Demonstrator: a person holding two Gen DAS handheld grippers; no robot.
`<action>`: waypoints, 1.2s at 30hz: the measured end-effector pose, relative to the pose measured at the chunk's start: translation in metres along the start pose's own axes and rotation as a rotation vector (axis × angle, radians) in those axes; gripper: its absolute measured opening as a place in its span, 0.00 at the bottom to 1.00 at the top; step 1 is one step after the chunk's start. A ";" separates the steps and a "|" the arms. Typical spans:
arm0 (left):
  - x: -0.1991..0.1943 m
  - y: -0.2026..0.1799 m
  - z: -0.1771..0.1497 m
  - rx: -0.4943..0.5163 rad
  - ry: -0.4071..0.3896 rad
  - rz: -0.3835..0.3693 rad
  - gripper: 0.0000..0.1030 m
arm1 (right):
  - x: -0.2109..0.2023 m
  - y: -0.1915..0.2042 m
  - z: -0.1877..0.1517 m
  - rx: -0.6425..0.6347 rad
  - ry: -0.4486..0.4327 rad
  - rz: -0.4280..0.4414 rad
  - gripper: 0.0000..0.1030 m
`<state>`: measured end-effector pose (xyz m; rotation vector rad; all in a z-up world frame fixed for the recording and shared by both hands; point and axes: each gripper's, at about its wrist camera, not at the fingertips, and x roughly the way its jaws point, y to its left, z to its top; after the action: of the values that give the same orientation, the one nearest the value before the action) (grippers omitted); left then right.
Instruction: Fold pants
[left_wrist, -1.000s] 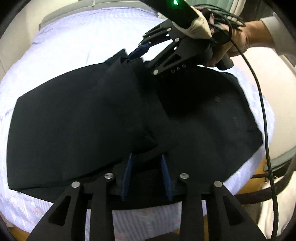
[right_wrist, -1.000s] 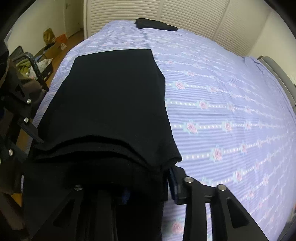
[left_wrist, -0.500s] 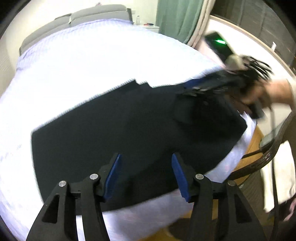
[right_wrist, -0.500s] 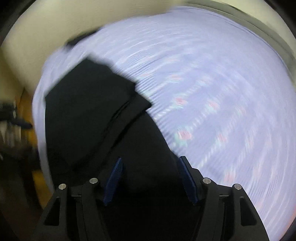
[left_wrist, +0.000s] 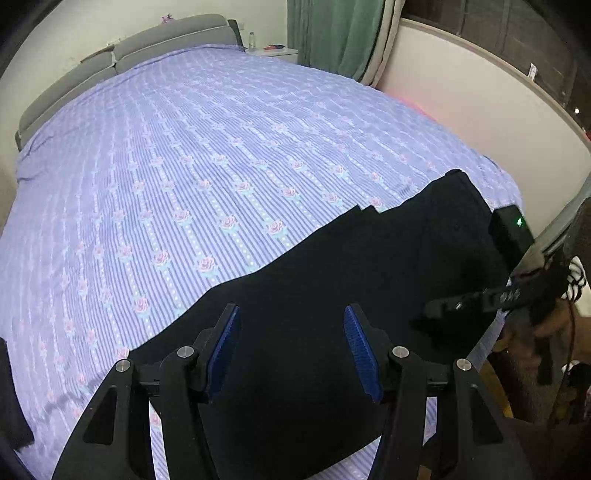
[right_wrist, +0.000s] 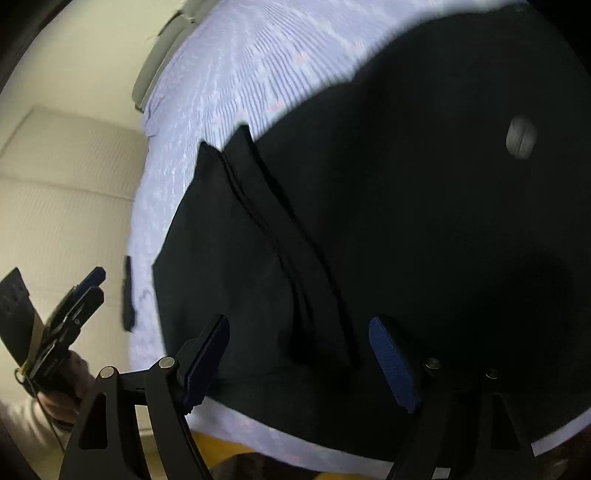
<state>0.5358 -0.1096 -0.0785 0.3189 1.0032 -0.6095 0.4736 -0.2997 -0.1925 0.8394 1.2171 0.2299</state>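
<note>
The left tongs (left_wrist: 291, 347) hang above the bed (left_wrist: 221, 166) with their jaws apart and nothing between the blue pads (left_wrist: 223, 350). The black pants (left_wrist: 369, 277) lie folded on the near edge of the bed, under and in front of both tongs. The right tongs (right_wrist: 299, 363) are opening above the pants, without gripping them.

Both tongs, left (left_wrist: 291, 345) and right (right_wrist: 299, 360), off the pants (left_wrist: 332, 295), no fold between the still-opening right pair.
</note>
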 end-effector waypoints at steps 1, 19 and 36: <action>0.001 0.003 0.001 -0.010 0.001 -0.010 0.55 | 0.005 0.003 -0.002 -0.012 -0.009 -0.013 0.77; 0.002 0.017 -0.004 -0.056 0.016 -0.023 0.55 | 0.041 0.042 -0.037 -0.042 0.020 -0.018 0.18; 0.014 0.009 -0.001 -0.043 0.035 -0.037 0.55 | 0.090 0.080 -0.069 -0.160 0.086 -0.078 0.19</action>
<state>0.5456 -0.1063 -0.0911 0.2748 1.0565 -0.6170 0.4666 -0.1622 -0.2108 0.6480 1.2912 0.2986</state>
